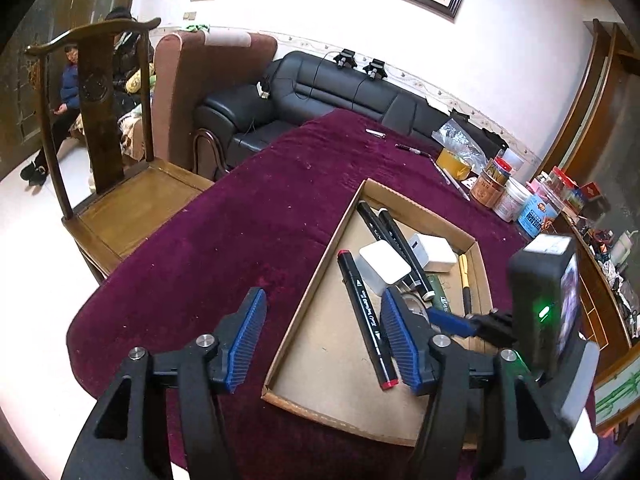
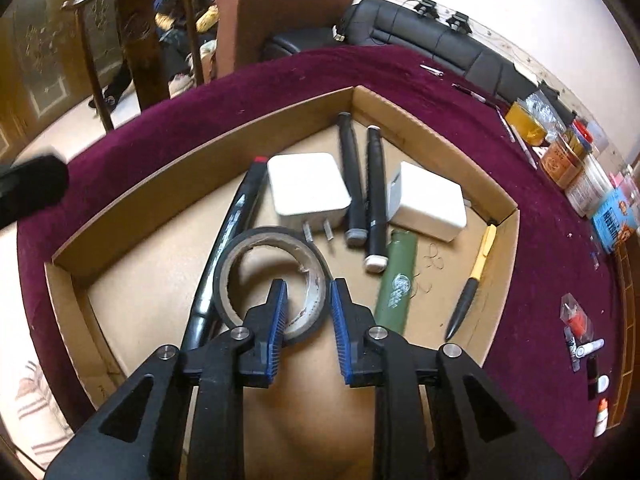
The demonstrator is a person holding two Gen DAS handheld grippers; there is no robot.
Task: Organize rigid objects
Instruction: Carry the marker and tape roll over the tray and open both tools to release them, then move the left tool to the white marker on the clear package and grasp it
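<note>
- The right gripper (image 2: pixel 307 292) had let go; the tape roll (image 2: pixel 276 280), leaning on a marker (image 2: pixel 224 248) mid-box (image 2: pixel 200 156), might roll.
- The left gripper (image 1: pixel 320 320) hung released over the box's near-left edge, empty.

From the left wrist, the tape roll (image 1: pixel 416 308) is mostly hidden behind a blue finger (image 1: pixel 400 340), and the green lighter (image 1: pixel 440 294) shows only as a sliver. The box (image 1: pixel 304 308) loses its near corner behind the gripper frame. From the right wrist, the red-capped marker (image 2: pixel 236 220) runs under the tape roll (image 2: pixel 276 280) and behind the gripper. A dark blur (image 2: pixel 28 188) at the left edge cannot be identified. The labels on the jars (image 2: pixel 560 160) are too small to read.
</note>
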